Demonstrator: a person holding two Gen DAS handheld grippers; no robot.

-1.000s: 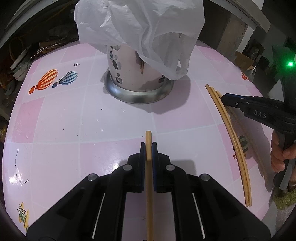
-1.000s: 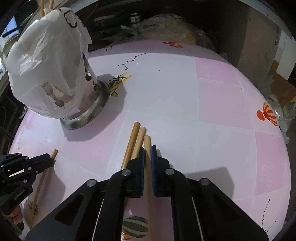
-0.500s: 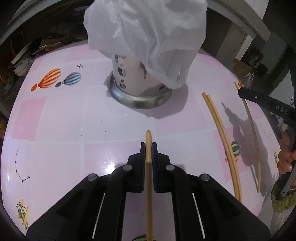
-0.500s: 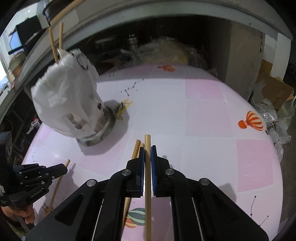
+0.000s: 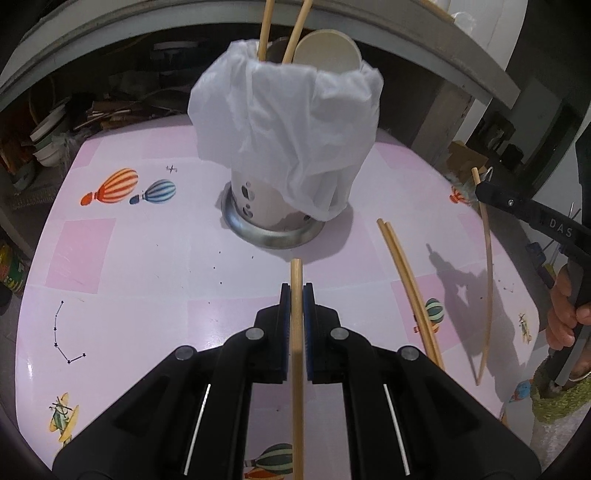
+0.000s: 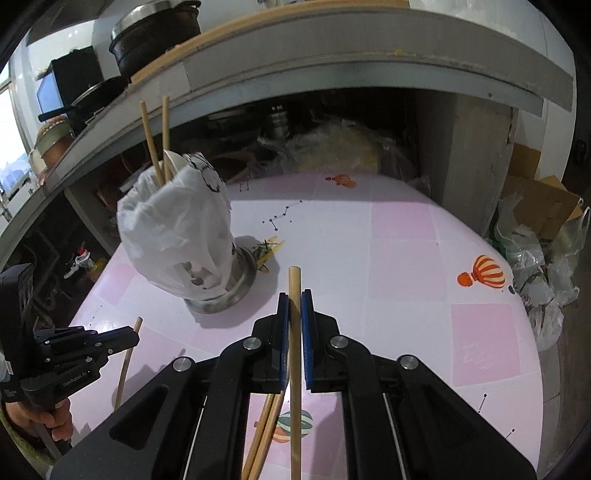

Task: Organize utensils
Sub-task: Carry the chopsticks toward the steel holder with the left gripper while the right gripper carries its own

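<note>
Two black claws are raised above a pink-and-white checked desk [image 5: 147, 258], each clamped tight on one thin wooden chopstick. The left claw [image 5: 296, 295] grips its chopstick [image 5: 296, 354] between blue pads, the tip projecting just past them. The right claw [image 6: 294, 302] grips a second chopstick [image 6: 294, 369] in the same manner; its lower end hangs clear of the desk in the left wrist view.

Desk surface: glossy covering printed with striped hot-air balloons [image 5: 114, 186], a small constellation figure [image 5: 64, 339] and cartoon aeroplanes. A loose pair of wooden chopsticks [image 5: 410, 291] lies flat on it, between the two claws and near the holder.

A perforated steel utensil holder [image 5: 271, 218] stands upright on a round metal base, towards the far edge of the desk. A crumpled white plastic bag [image 5: 288, 125] drapes over its top. Two chopsticks [image 5: 280, 33] and a pale round disc-shaped item [image 5: 327, 50] protrude from its mouth.

Room: a grey shelf edge [image 6: 332, 70] runs above the desk, carrying a dark cooking pot [image 6: 155, 33]. Clutter fills the dark recess beneath. Plastic bags [image 6: 535, 258] and a cardboard box sit beyond the desk's right side.
</note>
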